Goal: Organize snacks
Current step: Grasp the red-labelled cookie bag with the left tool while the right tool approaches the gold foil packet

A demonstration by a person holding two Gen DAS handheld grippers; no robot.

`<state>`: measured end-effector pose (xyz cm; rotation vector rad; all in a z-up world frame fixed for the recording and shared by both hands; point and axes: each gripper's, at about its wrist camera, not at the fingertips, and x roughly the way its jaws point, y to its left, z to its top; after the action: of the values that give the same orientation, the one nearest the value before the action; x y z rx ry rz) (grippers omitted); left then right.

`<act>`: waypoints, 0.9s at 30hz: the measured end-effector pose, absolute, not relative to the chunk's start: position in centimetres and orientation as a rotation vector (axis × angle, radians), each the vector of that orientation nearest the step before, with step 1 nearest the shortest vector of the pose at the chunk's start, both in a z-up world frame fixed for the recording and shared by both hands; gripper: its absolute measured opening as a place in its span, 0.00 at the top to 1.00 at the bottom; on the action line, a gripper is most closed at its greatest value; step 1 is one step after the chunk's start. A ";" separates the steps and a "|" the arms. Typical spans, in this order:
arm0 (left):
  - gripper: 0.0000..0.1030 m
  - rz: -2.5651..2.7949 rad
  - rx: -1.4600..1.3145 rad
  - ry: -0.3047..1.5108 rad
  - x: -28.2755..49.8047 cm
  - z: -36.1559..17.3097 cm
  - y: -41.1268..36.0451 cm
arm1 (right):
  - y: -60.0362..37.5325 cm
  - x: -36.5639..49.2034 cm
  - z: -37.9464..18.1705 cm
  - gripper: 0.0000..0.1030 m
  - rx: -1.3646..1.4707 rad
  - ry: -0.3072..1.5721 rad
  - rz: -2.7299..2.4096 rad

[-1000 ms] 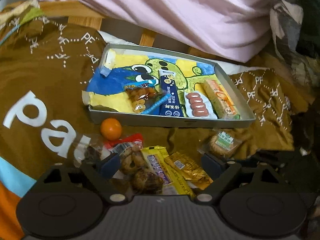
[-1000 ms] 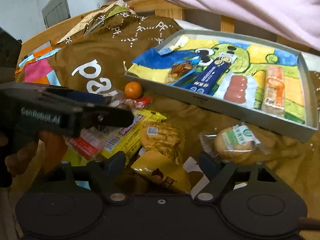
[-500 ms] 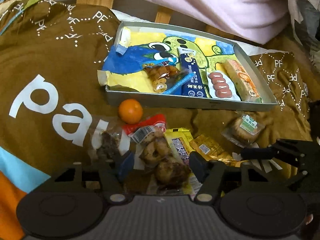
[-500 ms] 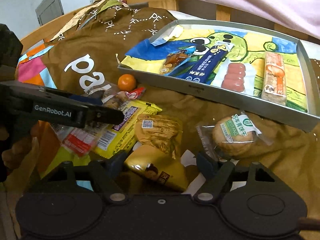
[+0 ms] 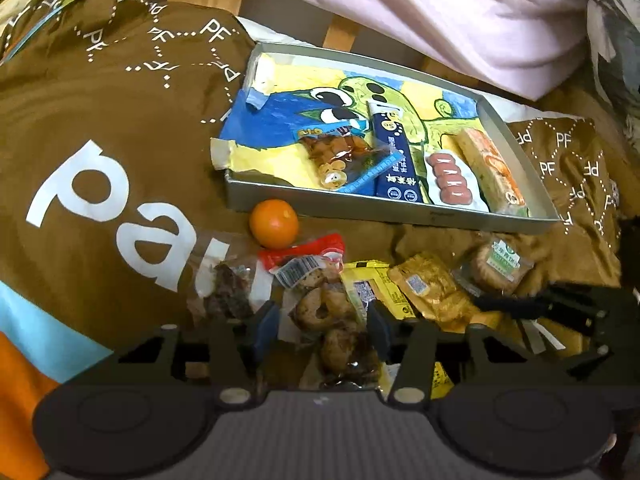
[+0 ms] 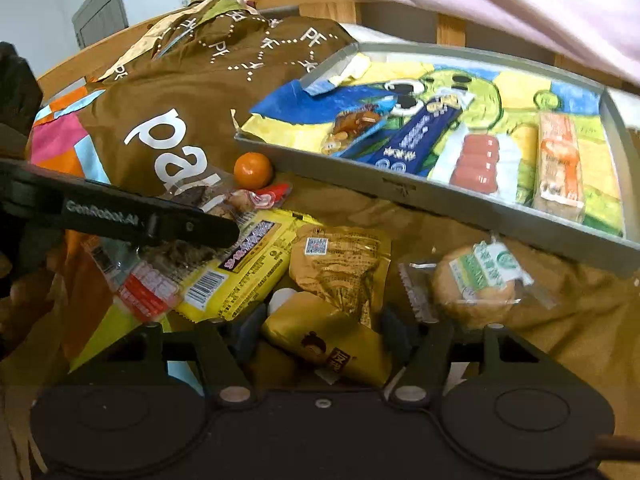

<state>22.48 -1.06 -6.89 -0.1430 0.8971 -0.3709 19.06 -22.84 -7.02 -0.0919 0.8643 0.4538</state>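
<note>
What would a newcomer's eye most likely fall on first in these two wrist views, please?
Probably the grey tray with its bright cartoon lining, holding four snacks in a row, and the small orange just in front of its near left corner. Below that, loose packets crowd the brown cloth, where the left gripper is closing around a clear bag of pastries and the right gripper around a yellow packet.

Both grippers point steeply downward. The left gripper [image 5: 322, 326] is closing its jaws, its blue fingertips [image 5: 266, 326] set a moderate gap apart. The right gripper [image 6: 318, 334] is closing too — it sits low, just right of the left.
</note>
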 end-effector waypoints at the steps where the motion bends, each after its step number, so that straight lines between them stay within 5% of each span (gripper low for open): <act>1: 0.47 -0.373 -0.146 0.898 22.5 -6.9 -1.0 | -22.9 19.1 -6.8 0.33 -0.085 0.853 0.452; 11: 0.40 -0.391 -0.080 0.890 22.4 -7.1 -1.9 | -22.4 20.6 -8.1 0.39 -0.095 0.889 0.440; 27: 0.59 -0.345 -0.159 0.886 20.6 -5.9 -0.9 | -20.8 18.4 -7.2 0.48 -0.224 0.817 0.399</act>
<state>20.56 -0.85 -5.90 -0.1595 0.8865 -0.3447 18.44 -20.82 -7.15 -0.2237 0.8174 0.3987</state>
